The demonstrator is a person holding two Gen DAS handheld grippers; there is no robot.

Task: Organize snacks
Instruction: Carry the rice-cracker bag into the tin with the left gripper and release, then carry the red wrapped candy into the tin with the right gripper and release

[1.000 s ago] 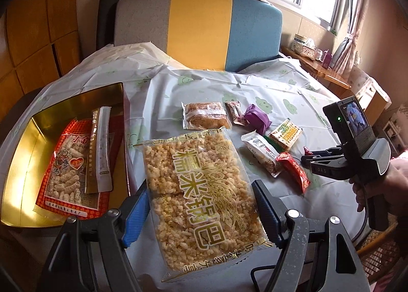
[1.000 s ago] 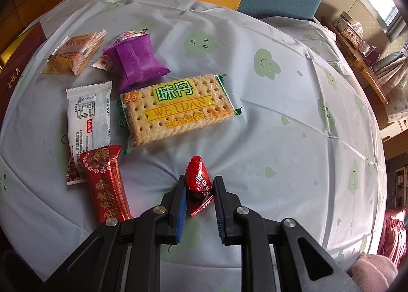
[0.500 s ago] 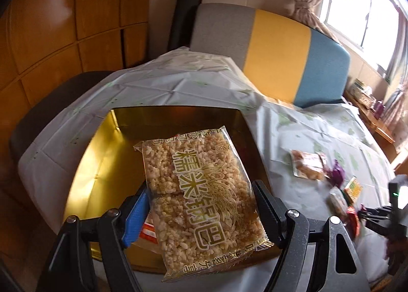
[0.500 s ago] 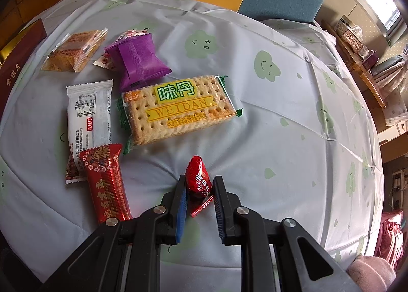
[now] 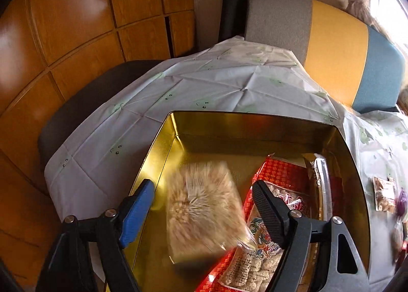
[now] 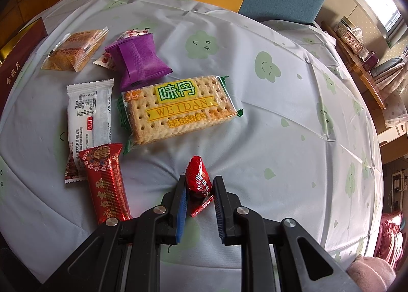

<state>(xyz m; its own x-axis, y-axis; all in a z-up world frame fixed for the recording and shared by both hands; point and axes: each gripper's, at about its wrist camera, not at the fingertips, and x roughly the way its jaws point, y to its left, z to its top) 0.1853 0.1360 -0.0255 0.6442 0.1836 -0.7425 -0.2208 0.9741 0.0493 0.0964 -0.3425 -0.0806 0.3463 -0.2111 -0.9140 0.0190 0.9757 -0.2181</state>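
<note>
Now the left claw (image 5: pixel 202 206) has just been spreading its jaws, released, and the blurred rice-puff bag (image 5: pixel 204 209) sits between them over the gold tin (image 5: pixel 255 119). Over on the tabletop (image 6: pixel 280 139), the right claw (image 6: pixel 198 191) is clenched on a red candy (image 6: pixel 198 179).

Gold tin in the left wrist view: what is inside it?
The gold tin holds a blurred puffed rice pack, a red snack bag and a long sachet. The left tool covers the near end.
</note>
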